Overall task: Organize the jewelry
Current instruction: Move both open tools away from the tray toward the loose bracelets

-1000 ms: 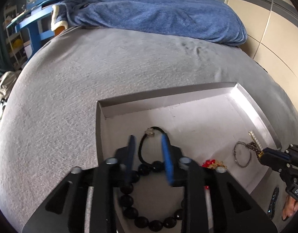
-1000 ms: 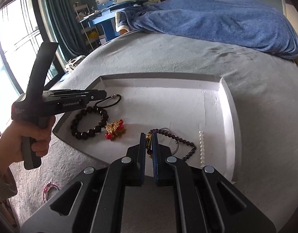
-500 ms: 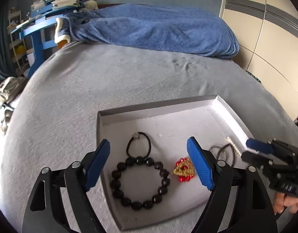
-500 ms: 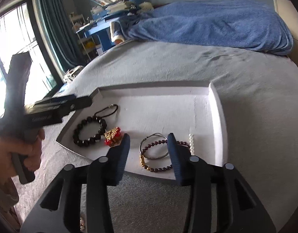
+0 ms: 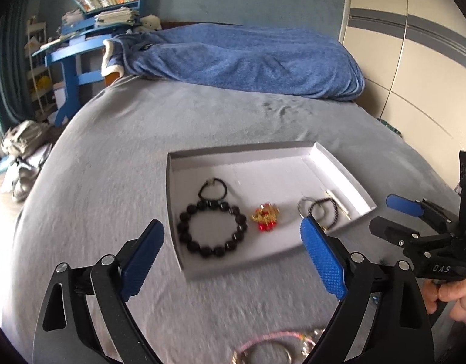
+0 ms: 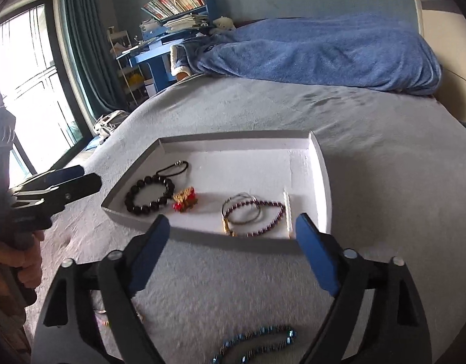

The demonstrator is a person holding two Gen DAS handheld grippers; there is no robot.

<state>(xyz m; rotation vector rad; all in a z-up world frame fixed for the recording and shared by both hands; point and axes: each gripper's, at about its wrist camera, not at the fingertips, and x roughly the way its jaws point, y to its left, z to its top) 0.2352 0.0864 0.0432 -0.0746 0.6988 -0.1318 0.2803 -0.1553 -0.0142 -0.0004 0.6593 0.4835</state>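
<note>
Jewelry lay in shallow white tray (image 6: 319, 163) on grey bed (image 6: 369, 139): black bead bracelet (image 6: 149, 193), red-gold charm (image 6: 186, 202), silver ring (image 6: 241, 212) over dark purple bracelet (image 6: 263, 217). Left tool (image 5: 231, 257) held wide open, empty, hovering short of tray's near corner. Right tool (image 6: 233, 253) likewise spread wide, empty, before tray's near edge. Blue beaded strand (image 6: 257, 344) and pink bangle (image 5: 263, 341) on bed beneath tools. Blue blanket (image 5: 248, 60) far behind

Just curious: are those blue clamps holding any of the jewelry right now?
No. The left hand-held gripper and the right hand-held gripper are both open and empty, hovering short of the tray.
</note>
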